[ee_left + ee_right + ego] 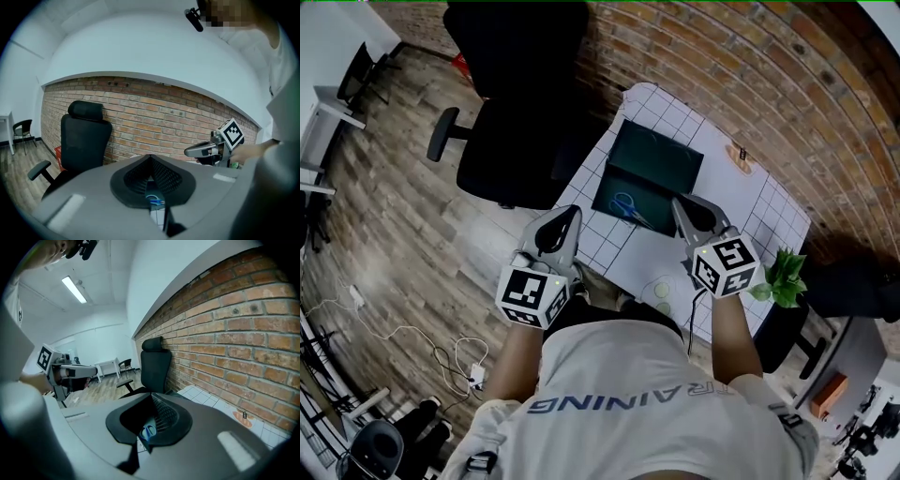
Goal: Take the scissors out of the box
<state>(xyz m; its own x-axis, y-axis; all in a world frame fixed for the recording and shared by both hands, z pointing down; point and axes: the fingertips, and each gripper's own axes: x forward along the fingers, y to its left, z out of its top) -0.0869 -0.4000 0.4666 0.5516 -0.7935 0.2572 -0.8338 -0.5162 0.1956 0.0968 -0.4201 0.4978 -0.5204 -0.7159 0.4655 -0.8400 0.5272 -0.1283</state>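
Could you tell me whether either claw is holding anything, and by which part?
Nothing is held: the left claw and the right claw are both shut and empty, and the scissors lie untouched in the box.

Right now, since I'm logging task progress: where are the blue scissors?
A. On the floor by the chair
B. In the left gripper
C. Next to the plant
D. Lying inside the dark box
D: the head view shows the scissors lying inside the open box, with nothing holding them.
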